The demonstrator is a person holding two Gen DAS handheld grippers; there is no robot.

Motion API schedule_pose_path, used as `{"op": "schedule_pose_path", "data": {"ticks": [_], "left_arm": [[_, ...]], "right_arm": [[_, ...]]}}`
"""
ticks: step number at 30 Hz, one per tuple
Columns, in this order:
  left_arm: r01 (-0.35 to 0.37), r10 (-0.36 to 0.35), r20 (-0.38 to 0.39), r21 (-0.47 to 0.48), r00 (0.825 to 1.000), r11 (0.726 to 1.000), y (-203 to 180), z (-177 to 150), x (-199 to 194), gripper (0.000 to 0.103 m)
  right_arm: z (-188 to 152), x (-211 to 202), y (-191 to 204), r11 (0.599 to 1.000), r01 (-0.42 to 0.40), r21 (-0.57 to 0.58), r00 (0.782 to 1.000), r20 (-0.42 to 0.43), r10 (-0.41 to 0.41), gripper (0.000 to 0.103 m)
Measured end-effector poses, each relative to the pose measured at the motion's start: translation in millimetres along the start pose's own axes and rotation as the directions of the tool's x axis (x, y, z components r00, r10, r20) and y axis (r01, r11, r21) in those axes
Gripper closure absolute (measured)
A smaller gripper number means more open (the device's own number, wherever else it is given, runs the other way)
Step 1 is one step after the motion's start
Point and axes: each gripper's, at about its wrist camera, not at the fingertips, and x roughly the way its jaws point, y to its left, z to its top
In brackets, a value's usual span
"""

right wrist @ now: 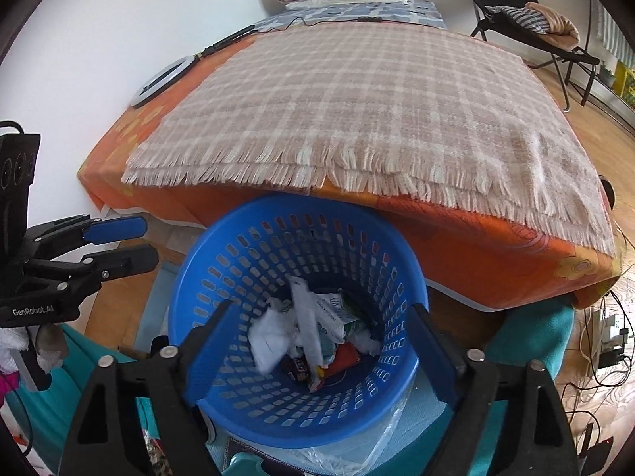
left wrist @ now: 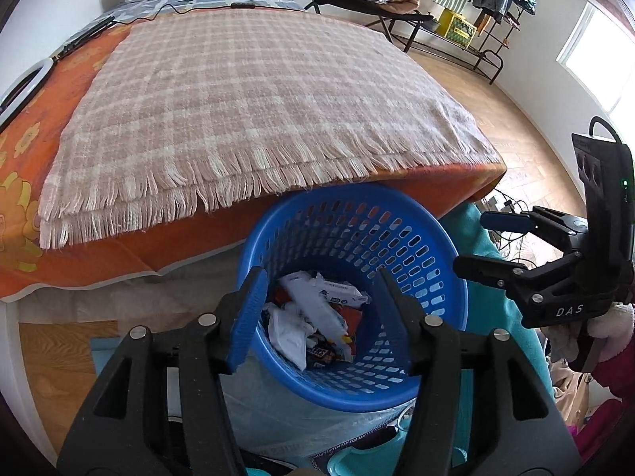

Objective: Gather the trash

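Both grippers (left wrist: 317, 317) (right wrist: 317, 353) wide open, empty, over blue basket (left wrist: 436, 277) of trash (left wrist: 313, 317) beside plaid-blanketed bed (left wrist: 254, 99).

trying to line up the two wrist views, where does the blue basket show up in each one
Left wrist view: the basket sits low and right of centre, seen between the left gripper fingers.
Right wrist view: the basket sits low at centre, between the right gripper fingers.
Shared landmark: the fringed plaid blanket just above the basket's far rim in both.
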Motion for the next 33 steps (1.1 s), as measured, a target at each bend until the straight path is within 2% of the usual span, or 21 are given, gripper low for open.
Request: {"op": "schedule_pose_path", "data": {"ticks": [8, 15, 17, 19, 21, 25, 30, 33], "left_arm": [[-0.013, 0.013, 0.023, -0.011, 1.0, 1.0, -2.4, 7.2, -9.8, 0.046], [-0.018, 0.016, 0.131, 0.015, 0.991, 1.0, -16.3, 26.9, -53.0, 0.045], [-0.024, 0.019, 0.171, 0.028, 0.985, 0.999, -21.1, 31.6, -69.3, 0.033], [-0.031, 0.023, 0.216, 0.033, 0.976, 0.999, -25.0, 35.5, -89.3, 0.026], [-0.033, 0.023, 0.241, 0.038, 0.97, 0.999, -27.9, 38.7, -104.0, 0.025], [-0.052, 0.037, 0.308, 0.04, 0.951, 0.998, -34.0, 45.5, -140.2, 0.012], [-0.072, 0.055, 0.386, 0.031, 0.921, 0.997, -38.0, 56.4, -174.2, 0.009], [-0.081, 0.066, 0.416, 0.018, 0.907, 0.997, -39.1, 64.0, -188.9, 0.004]], "right_arm": [[5.3, -7.8, -0.8, 0.999, 0.035, 0.018, 0.999, 0.019, -0.036, 0.012], [16.1, -40.6, 3.2, 0.997, 0.075, 0.026, 0.992, 0.097, -0.077, 0.012], [19.3, -57.5, 5.7, 0.994, 0.102, 0.029, 0.986, 0.129, -0.105, 0.012], [21.8, -77.0, 9.0, 0.992, 0.12, 0.036, 0.978, 0.168, -0.124, 0.01], [23.5, -97.2, 13.2, 0.991, 0.128, 0.048, 0.968, 0.213, -0.136, 0.0], [30.9, -135.9, 27.1, 0.988, 0.151, 0.045, 0.939, 0.306, -0.157, 0.0], [46.9, -168.9, 45.3, 0.987, 0.158, 0.007, 0.916, 0.372, -0.149, 0.0], [53.7, -183.3, 53.2, 0.985, 0.17, -0.011, 0.902, 0.404, -0.151, 0.0]]}}
